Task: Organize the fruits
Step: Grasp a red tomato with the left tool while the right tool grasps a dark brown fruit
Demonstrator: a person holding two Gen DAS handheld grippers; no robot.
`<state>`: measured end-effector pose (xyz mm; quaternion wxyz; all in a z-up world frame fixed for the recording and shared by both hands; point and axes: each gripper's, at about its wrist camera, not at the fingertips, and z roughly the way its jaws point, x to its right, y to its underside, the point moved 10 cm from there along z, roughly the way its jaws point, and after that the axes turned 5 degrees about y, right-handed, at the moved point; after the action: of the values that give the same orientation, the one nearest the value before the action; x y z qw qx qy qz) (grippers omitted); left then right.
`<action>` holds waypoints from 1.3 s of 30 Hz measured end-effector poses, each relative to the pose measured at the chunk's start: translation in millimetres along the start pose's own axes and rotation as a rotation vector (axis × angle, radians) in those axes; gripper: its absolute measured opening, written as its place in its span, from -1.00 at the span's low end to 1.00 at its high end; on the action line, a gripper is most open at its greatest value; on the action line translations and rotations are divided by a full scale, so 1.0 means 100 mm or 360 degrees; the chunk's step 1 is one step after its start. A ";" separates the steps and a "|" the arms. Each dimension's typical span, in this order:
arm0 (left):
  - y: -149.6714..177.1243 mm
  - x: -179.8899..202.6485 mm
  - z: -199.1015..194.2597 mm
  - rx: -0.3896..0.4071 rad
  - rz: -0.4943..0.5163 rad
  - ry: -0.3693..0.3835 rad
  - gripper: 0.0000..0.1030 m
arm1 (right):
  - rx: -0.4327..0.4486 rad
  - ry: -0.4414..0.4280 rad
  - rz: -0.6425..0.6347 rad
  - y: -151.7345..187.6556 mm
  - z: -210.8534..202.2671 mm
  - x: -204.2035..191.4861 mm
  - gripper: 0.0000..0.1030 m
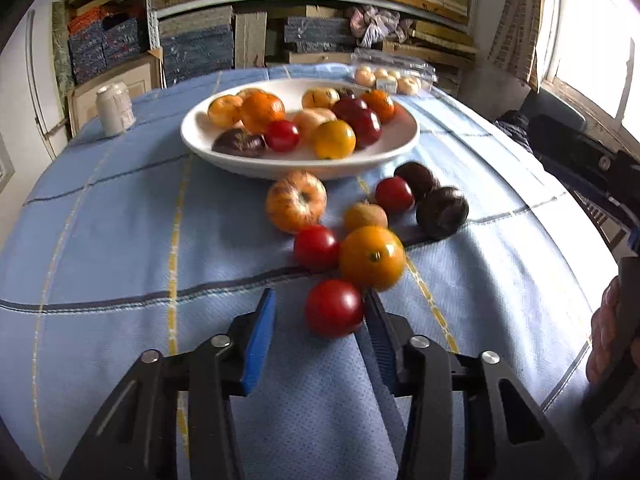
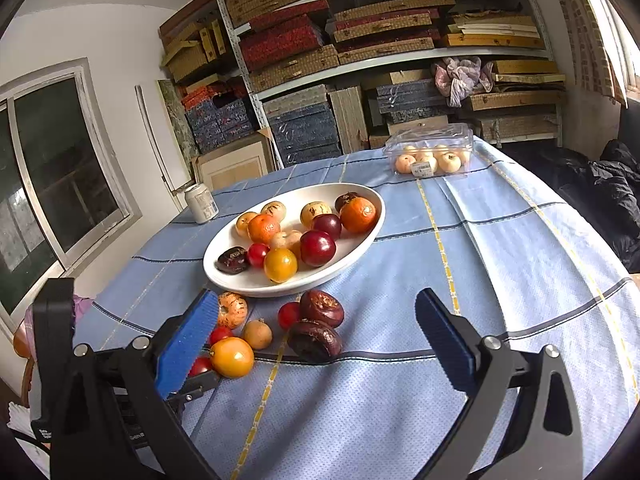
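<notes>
A white oval plate (image 1: 208, 148) (image 2: 360, 248) holds several oranges, red and dark fruits. More fruit lies loose on the blue cloth in front of it. My left gripper (image 1: 320, 312) is open around a red fruit (image 1: 334, 309); the fruit touches the right finger, with a gap at the left. An orange (image 1: 372, 258) and another red fruit (image 1: 316, 248) lie just beyond. My right gripper (image 2: 316, 328) is open and empty above the cloth, with two dark fruits (image 2: 318, 326) between its fingertips further off. The left gripper's tip (image 2: 192, 388) shows by the orange (image 2: 232, 357).
A clear plastic box of pale fruit (image 1: 394, 76) (image 2: 430, 152) stands at the table's far side. A white can (image 1: 115, 109) (image 2: 201, 202) stands at the far left. Shelves of boxes (image 2: 360, 40) fill the wall behind. A dark jacket (image 2: 608, 192) lies right.
</notes>
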<state>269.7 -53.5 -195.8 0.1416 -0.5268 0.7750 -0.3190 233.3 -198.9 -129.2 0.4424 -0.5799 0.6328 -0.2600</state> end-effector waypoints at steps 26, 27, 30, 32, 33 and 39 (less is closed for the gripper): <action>-0.08 -0.42 -0.20 0.0112 -0.0166 -0.0130 -0.40 | -0.0403 0.0061 -0.0188 0.55 0.44 -0.08 0.15; -0.08 -0.42 -0.19 0.0108 -0.0168 -0.0122 -0.40 | -0.0427 0.0047 -0.0188 0.57 0.47 -0.09 0.15; -0.07 -0.40 -0.17 0.0097 -0.0169 -0.0110 -0.40 | -0.0471 0.0027 -0.0204 0.60 0.56 -0.16 0.15; -0.07 -0.39 -0.18 0.0102 -0.0171 -0.0108 -0.40 | -0.0476 0.0035 -0.0212 0.59 0.59 -0.17 0.15; -0.07 -0.39 -0.19 0.0105 -0.0173 -0.0105 -0.40 | -0.0482 0.0042 -0.0212 0.59 0.61 -0.17 0.15; -0.06 -0.38 -0.18 0.0097 -0.0169 -0.0101 -0.40 | -0.0507 0.0051 -0.0199 0.57 0.72 -0.19 0.15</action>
<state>279.1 -14.6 -182.5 0.1651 -0.5724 0.7311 -0.3325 265.2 -156.8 -206.0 0.3177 -0.6768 0.6355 -0.1925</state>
